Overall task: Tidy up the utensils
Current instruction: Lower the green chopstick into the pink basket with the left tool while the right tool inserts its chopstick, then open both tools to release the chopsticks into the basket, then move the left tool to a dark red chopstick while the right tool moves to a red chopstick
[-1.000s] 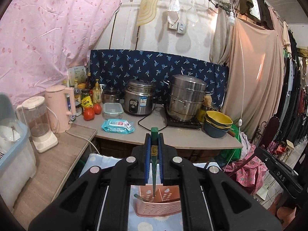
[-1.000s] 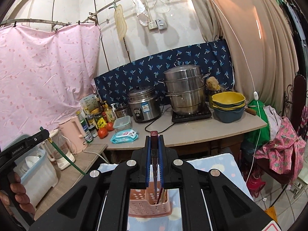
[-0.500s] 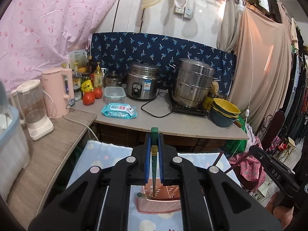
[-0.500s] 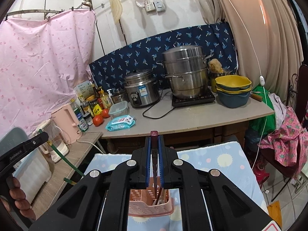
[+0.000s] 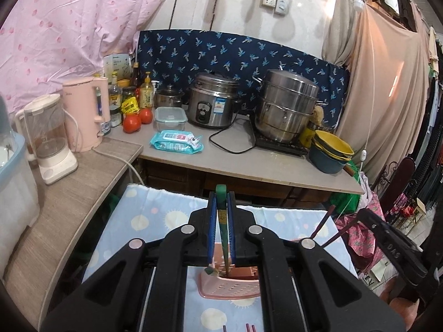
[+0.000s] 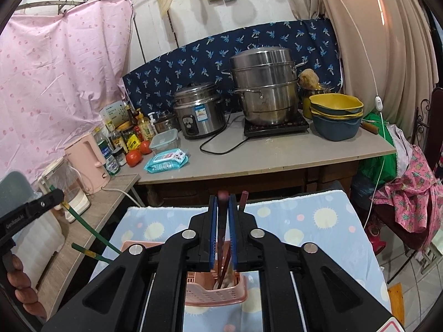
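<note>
Pink utensil basket (image 5: 232,287) | left gripper (image 5: 221,231) clamps green chopstick (image 5: 222,221)

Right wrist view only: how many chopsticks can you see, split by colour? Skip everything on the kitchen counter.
green chopsticks: 2
dark red chopsticks: 2
Total: 4

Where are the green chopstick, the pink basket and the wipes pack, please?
green chopstick (image 5: 222,218): left wrist view, gold-banded shaft.
pink basket (image 6: 214,294): right wrist view, front wall.
wipes pack (image 5: 175,141): left wrist view, top face.
</note>
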`<state>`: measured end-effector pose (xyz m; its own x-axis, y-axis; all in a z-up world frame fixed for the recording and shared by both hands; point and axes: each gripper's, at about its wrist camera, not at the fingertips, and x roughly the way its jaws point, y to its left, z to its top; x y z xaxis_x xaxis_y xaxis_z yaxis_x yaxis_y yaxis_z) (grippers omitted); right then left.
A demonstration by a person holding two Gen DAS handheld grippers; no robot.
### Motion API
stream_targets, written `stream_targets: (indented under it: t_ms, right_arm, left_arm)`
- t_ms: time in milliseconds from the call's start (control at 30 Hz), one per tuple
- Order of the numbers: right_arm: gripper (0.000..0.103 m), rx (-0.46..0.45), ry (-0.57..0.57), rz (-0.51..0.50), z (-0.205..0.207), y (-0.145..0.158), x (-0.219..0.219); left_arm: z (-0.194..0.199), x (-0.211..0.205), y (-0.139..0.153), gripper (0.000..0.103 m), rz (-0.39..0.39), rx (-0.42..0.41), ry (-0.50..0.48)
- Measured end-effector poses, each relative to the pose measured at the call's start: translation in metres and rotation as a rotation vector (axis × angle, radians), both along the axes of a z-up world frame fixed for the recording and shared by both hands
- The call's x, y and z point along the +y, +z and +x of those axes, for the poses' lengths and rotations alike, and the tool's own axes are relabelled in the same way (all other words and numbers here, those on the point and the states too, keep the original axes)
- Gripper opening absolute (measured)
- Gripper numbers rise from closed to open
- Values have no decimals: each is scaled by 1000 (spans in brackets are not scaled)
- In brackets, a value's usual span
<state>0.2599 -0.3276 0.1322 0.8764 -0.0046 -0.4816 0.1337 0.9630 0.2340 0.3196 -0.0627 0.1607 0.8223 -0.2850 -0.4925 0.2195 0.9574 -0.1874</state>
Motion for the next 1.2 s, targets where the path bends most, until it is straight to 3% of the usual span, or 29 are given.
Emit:
stream_targets:
  t_ms: [67,200,767,1200]
  right_arm:
    - [18,-4,-4,-1,-2,1,0]
    - [24,-15,-10,-16,-7,5,0]
    - [27,-2,5,-42,-49,-1,11]
    - [27,78,48,-21,-99,-36,30]
  left_arm:
    - [0,1,-1,9,-3,7,6]
    - [-1,7,-3,22,-13,13,26]
    - [-36,19,-15,23,-6,35,24]
    - [-80,23,-44,23,18,96,-5]
